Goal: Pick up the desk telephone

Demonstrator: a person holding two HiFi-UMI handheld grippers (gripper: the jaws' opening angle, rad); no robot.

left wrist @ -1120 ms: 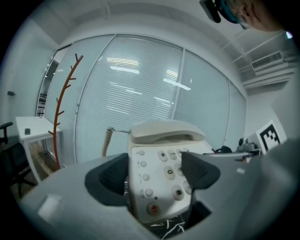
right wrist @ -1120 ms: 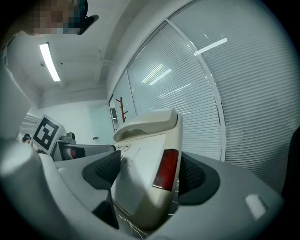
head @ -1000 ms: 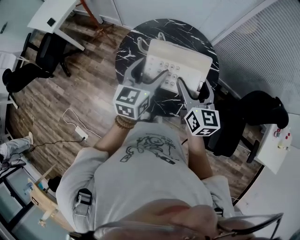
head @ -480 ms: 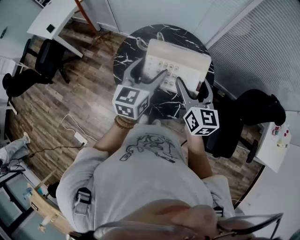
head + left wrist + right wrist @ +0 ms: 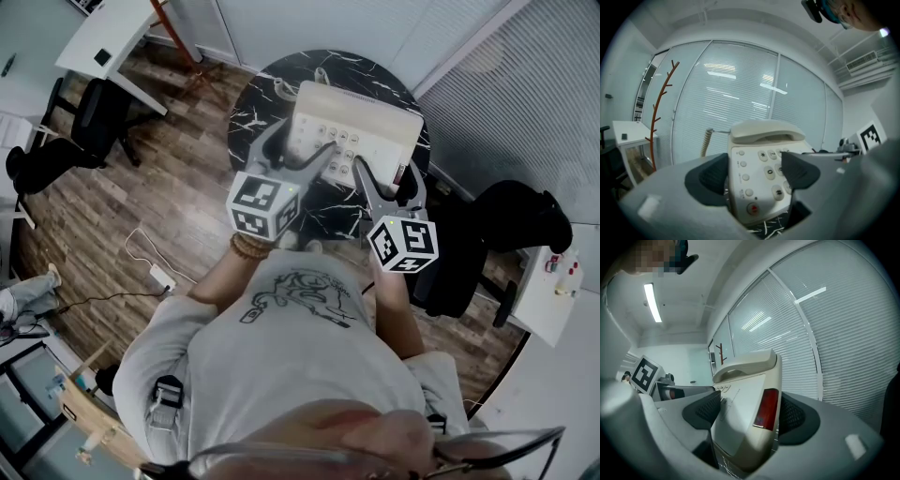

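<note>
Both grippers I am running are clamping the desk telephone (image 5: 366,127), which is sitting on the round marble table (image 5: 253,103) at upper centre. The left gripper (image 5: 302,150) is biting its near left corner and the right gripper (image 5: 386,178) its right edge by the red panel (image 5: 766,408). I am seeing bare tabletop only at the left, with the rim curving close behind. Blinds (image 5: 525,84) are closing off the upper right. One black chair (image 5: 516,220) is crowding the right. Another (image 5: 94,108) is standing beside a white desk (image 5: 103,37) at upper left.
</note>
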